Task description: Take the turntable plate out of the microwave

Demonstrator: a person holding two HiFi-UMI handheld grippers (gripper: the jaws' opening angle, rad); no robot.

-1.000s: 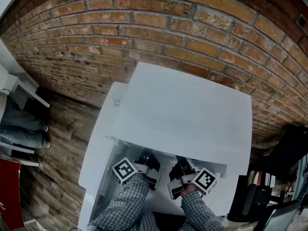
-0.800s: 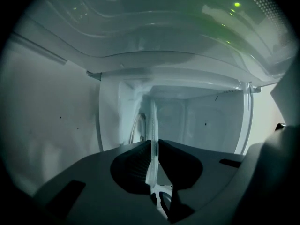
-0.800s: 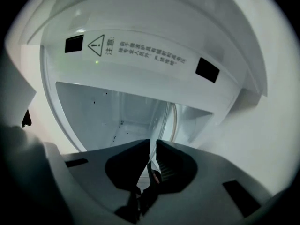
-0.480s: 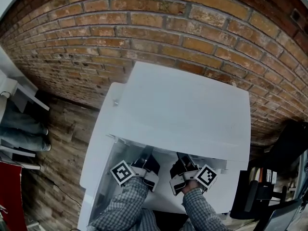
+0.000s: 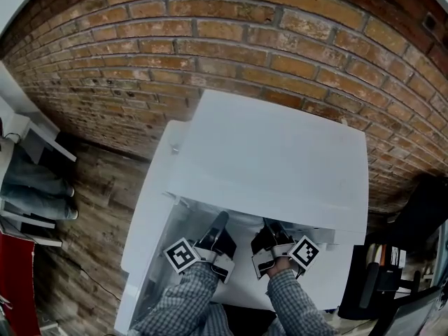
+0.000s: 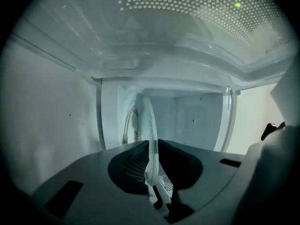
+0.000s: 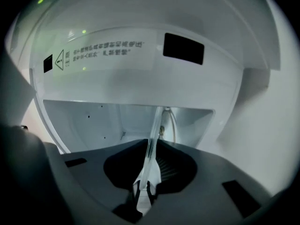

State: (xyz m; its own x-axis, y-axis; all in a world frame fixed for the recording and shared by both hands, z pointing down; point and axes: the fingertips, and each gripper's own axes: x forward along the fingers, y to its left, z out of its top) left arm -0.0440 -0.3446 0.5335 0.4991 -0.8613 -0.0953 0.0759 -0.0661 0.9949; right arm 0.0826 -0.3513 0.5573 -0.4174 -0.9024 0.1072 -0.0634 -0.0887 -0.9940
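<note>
The left gripper's [image 6: 151,149] jaws are clamped on the thin glass rim of the turntable plate [image 6: 149,121]. The right gripper's [image 7: 150,149] jaws have just been closing and now pinch the same rim further along. The plate is inside the microwave [image 5: 273,152] cavity, held by both. Likely trouble: smooth glass slipping from such narrow bites, or uneven pulling tipping it against the cavity's opening

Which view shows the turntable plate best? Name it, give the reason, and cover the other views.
The left gripper view: the turntable plate stands edge-on there, its curved glass rim plainly traceable. The right gripper view gives only a thin edge-on sliver of it. In the head view the microwave top hides it.
</note>
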